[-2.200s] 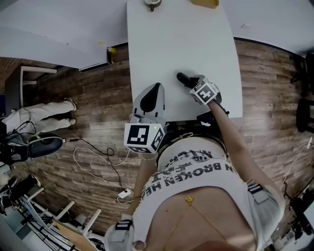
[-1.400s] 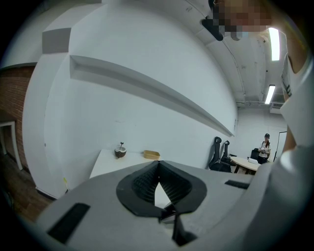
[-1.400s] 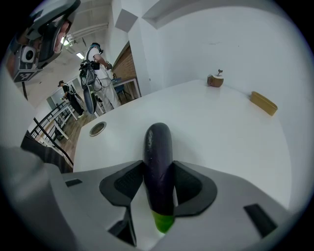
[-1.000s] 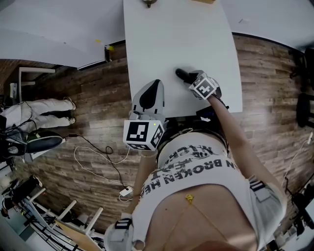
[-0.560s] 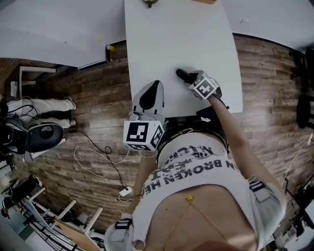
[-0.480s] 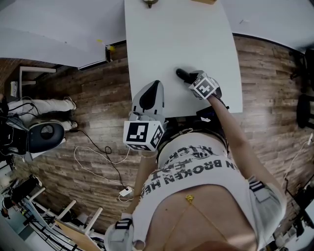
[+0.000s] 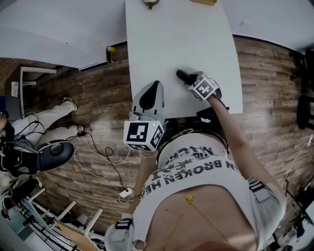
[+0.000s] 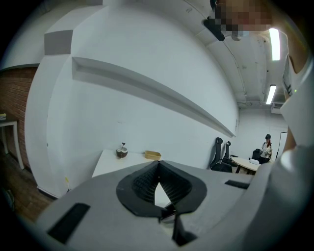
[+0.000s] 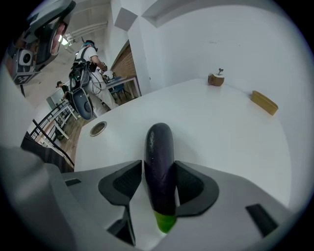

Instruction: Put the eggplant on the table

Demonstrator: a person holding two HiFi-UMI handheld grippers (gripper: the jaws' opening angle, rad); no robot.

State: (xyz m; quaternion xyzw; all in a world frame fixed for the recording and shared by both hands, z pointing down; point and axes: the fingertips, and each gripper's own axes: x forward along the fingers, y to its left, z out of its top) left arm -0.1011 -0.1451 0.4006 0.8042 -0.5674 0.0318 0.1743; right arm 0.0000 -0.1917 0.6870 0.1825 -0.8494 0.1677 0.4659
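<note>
A dark purple eggplant (image 9: 159, 157) with a green stem end lies on the white table (image 9: 221, 127), lengthwise between the pads of my right gripper (image 9: 159, 167). Those jaws have just been opening; the pads stand close beside the eggplant, a sliver of table showing along its left side. In the head view the eggplant (image 7: 182, 76) pokes out left of the right gripper (image 7: 193, 81) near the table's (image 7: 176, 39) front right. My left gripper (image 7: 155, 87) hovers at the front edge, its fingertips meeting, nothing held. In the left gripper view the left gripper (image 8: 158, 165) points level over the table.
A small brown bowl (image 7: 152, 4) and a tan tray (image 7: 205, 2) sit at the table's far end. A round cable hole (image 9: 98, 128) lies left of the eggplant. A person with gear (image 7: 39, 152) stands at the left, and cables (image 7: 105, 157) trail over the wooden floor.
Neither gripper has shifted and the eggplant stays put. The person at the left has moved nearer, with the dark round gear lower and further right.
</note>
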